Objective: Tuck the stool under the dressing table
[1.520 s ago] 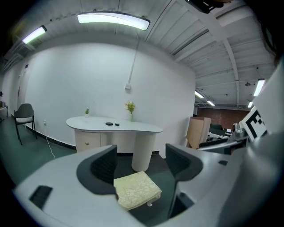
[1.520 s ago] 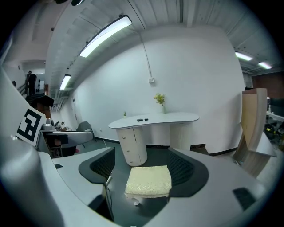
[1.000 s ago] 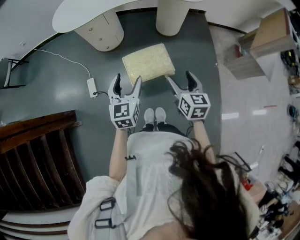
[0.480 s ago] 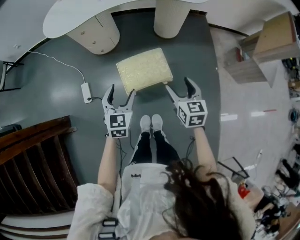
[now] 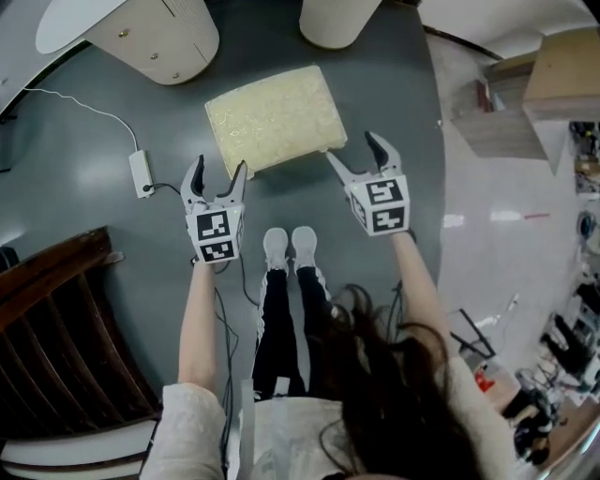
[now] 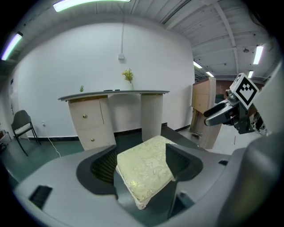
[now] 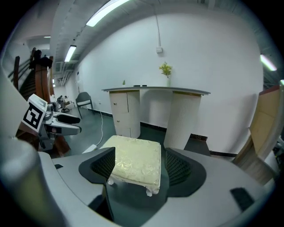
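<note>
At the stool's point(image 5: 277, 120) near corners, your left gripper point(image 5: 217, 171) and right gripper point(image 5: 352, 148) gape empty, poised for pushing.

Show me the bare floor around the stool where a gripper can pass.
Bare floor lies beyond the stool, between the drawer unit and the column, and to its right up to the pale flooring. Left is open until the adapter. The near edge is crowded: left gripper, right gripper, shoes.

White power adapter point(image 5: 141, 172) with its cable point(image 5: 75, 101) on grey floor point(image 5: 94, 225), dark slatted wooden furniture point(image 5: 56, 328) (far left), pale wooden cabinet point(image 5: 553, 84) right, black chair point(image 6: 21, 124).
</note>
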### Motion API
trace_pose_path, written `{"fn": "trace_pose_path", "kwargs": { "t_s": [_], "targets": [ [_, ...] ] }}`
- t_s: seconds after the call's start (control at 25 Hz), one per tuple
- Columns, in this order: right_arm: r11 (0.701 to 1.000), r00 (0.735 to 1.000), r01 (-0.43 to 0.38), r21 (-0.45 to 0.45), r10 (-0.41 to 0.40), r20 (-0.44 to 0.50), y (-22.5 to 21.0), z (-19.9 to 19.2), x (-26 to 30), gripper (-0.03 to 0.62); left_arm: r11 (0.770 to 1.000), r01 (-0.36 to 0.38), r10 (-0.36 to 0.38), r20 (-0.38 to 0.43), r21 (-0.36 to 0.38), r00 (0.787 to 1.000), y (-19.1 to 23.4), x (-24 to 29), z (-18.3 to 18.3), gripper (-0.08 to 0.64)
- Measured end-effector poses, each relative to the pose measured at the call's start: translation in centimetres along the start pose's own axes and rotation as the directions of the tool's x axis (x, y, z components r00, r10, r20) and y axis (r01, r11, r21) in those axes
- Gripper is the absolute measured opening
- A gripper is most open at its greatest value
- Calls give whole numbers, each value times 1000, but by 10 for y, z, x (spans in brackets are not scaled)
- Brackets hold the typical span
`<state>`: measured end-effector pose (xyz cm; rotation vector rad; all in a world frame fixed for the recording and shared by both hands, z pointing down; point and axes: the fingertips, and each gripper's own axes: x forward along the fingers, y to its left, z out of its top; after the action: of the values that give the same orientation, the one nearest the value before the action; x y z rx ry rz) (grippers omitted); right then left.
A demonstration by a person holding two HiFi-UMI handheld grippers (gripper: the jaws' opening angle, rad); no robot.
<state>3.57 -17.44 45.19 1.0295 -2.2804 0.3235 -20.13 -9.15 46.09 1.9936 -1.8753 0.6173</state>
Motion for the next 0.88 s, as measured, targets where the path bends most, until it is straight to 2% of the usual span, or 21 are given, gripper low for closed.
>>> {"fn": "trace_pose_path", "kwargs": {
  "t_s": [0.24,0.48,0.68,0.88],
  "targets": [
    [999,997,19,-33,-22,-80,-13,-69,66,341,1000,18,-18,-92,-4,996,-10,43,-95,322],
    [997,980,34,-64,-45,-193,-32,-145,111,341,998,-9,-4,-191,-64,982,-12,65,-182,328],
    [993,962,60,-106,-86,-258,-47,-193,137,341,1000,-1,-5,-252,-21,968,-16,78,-231,330],
    [993,948,35,-114,-70,-311,-41,-219,166,341,998,-36,20,-296,-49,955,-8,101,-262,328]
  ]
}}
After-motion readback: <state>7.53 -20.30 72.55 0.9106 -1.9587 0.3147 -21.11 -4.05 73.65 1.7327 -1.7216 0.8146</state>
